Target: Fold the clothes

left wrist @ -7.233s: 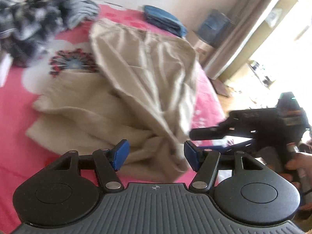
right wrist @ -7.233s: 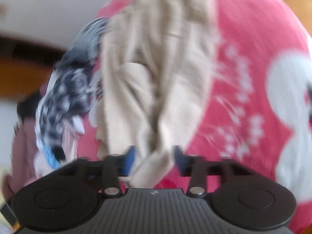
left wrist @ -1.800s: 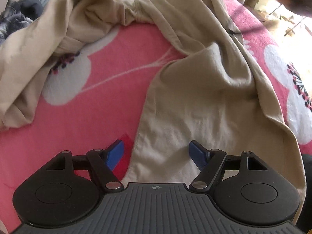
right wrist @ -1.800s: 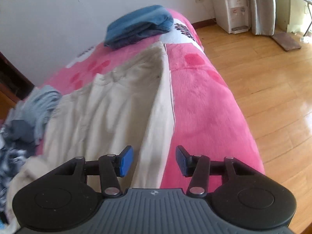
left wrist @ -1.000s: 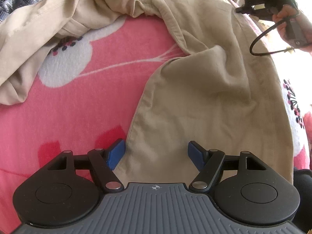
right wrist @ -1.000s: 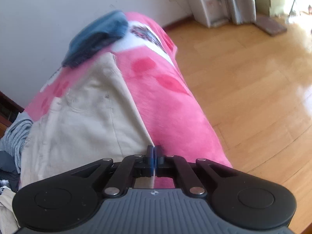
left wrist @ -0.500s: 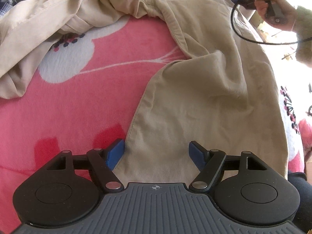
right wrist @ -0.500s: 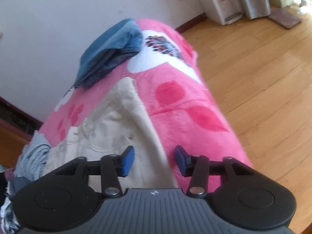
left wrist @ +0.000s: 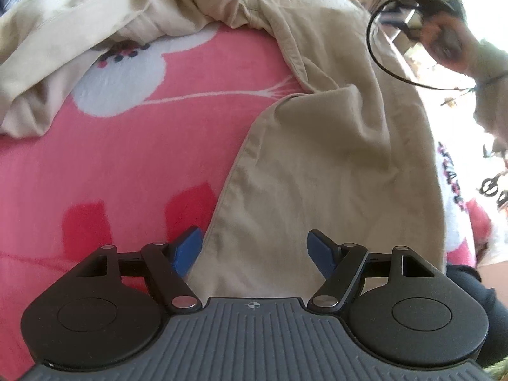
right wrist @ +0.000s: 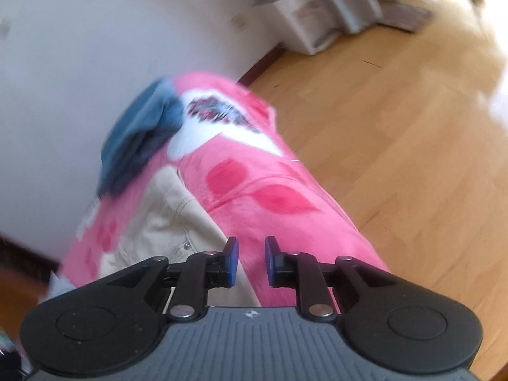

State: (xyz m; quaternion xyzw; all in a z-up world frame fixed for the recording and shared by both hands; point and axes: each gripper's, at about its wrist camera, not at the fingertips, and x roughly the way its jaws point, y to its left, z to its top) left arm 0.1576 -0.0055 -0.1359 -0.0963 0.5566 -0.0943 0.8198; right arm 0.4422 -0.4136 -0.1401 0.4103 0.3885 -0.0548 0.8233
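The beige cotton trousers [left wrist: 317,158] lie spread on the bed with the pink flowered fleece blanket [left wrist: 111,165], not folded. One leg runs straight from the left tongs [left wrist: 254,249] up toward the waist at the far end, so its long axis points away from the left wrist camera. The other leg [left wrist: 63,41] bends off to the left and lies crumpled. In the right wrist view the waist part with a small rivet [right wrist: 186,245] is near the blanket's edge.

The cloth looks soft, light and limp, so I judge it will sag and wrinkle when lifted. The hem corners and the waistband seem the best places to take hold.

The left tongs are spread wide, with the leg hem between the blue pads, not pinched. The right tongs [right wrist: 250,262] are narrowly apart and hold nothing; they hover just beside the waist edge. Farther away lies a folded blue garment [right wrist: 139,139].
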